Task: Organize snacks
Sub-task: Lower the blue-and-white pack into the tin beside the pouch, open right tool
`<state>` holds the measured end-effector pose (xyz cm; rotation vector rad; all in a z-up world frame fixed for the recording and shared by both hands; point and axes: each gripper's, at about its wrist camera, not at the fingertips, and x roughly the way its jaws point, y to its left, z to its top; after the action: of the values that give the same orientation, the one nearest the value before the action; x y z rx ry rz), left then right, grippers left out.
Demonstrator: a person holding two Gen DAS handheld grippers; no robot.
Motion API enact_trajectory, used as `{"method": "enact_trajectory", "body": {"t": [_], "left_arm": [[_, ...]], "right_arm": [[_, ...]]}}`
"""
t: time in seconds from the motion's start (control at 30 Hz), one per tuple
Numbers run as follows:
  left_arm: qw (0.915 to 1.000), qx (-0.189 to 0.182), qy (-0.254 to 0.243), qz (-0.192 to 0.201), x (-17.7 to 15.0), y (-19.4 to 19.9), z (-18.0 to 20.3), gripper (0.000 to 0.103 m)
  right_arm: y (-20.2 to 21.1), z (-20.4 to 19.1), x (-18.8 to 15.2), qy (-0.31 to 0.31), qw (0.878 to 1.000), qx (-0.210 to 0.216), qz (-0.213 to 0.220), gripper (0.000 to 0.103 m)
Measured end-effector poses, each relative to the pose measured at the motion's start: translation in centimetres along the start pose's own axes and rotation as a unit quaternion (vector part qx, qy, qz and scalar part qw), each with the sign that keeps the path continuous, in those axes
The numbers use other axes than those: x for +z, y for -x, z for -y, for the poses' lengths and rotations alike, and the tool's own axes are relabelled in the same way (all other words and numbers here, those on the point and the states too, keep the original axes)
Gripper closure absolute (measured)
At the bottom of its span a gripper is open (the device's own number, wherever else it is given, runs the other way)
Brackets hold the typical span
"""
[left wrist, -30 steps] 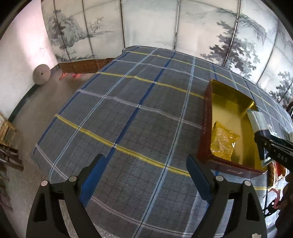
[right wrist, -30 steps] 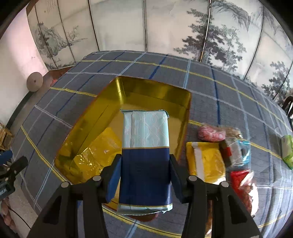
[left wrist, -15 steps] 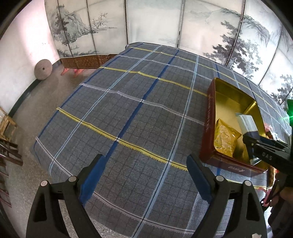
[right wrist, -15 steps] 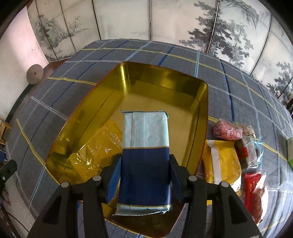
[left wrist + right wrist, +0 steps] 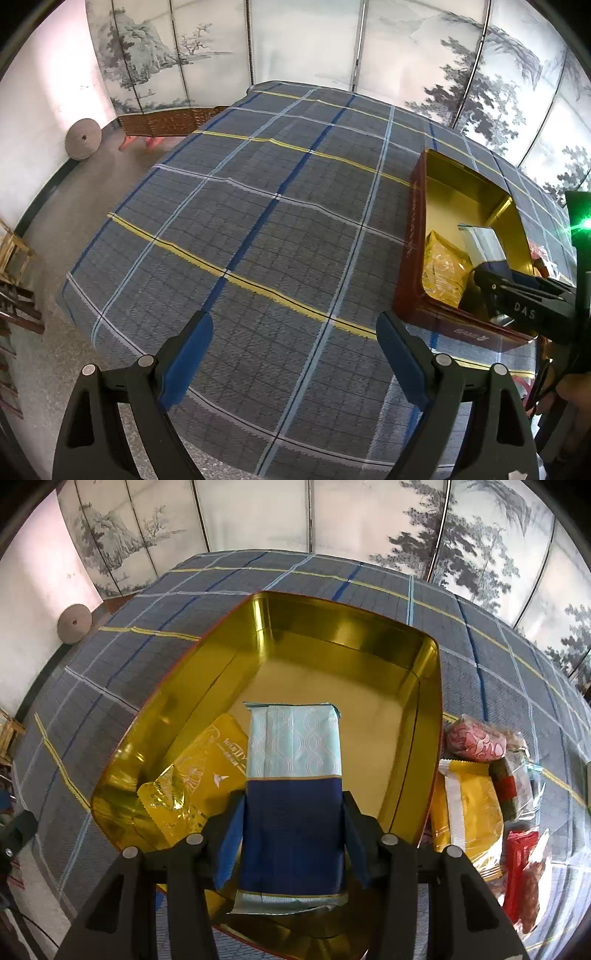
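My right gripper [image 5: 293,834] is shut on a blue and pale-teal snack pack [image 5: 293,775], holding it inside the gold-lined tin [image 5: 369,624], just above its floor. A yellow snack bag [image 5: 199,771] lies in the tin's left part, beside the held pack. In the left wrist view the tin [image 5: 413,236] shows its red outer wall at the right, with the yellow bag [image 5: 443,273] and the right gripper [image 5: 517,295] over it. My left gripper [image 5: 295,354] hangs open above bare plaid tablecloth, nothing between its fingers.
Several loose snack packs lie right of the tin: a yellow pack [image 5: 469,805], a pink wrapped one [image 5: 476,742], red packs [image 5: 521,871]. The plaid cloth [image 5: 258,221] covers the table; its left edge drops to the floor. A painted folding screen [image 5: 303,40] stands behind.
The right gripper has sunk with the blue pack, from over the tin's near rim to deep inside it. The left gripper has stayed in place, open.
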<state>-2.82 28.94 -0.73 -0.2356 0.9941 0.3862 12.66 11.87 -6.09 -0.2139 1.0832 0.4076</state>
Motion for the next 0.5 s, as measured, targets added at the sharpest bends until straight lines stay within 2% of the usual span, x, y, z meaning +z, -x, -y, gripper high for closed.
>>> {"method": "enact_trajectory", "body": {"t": [0.2, 0.33, 0.5], "left_arm": [[1.0, -0.002, -0.005, -0.001, -0.1, -0.1, 0.8, 0.015], [0.9999, -0.005, -0.01, -0.001, -0.2, 0.0, 1.5, 0.015], [0.9998, -0.01, -0.017, 0.003, -0.3, 0.4, 2.6, 0.015]], "right_arm": [[0.0, -0.1, 0.0, 0.0, 1.0, 0.007, -0.007, 0.049], [0.7, 0.0, 0.0, 0.003, 1.0, 0.015, 0.001, 0.044], [2.7, 0.2, -0.3, 0.014, 0.999, 0.026, 0.021, 0.044]]}}
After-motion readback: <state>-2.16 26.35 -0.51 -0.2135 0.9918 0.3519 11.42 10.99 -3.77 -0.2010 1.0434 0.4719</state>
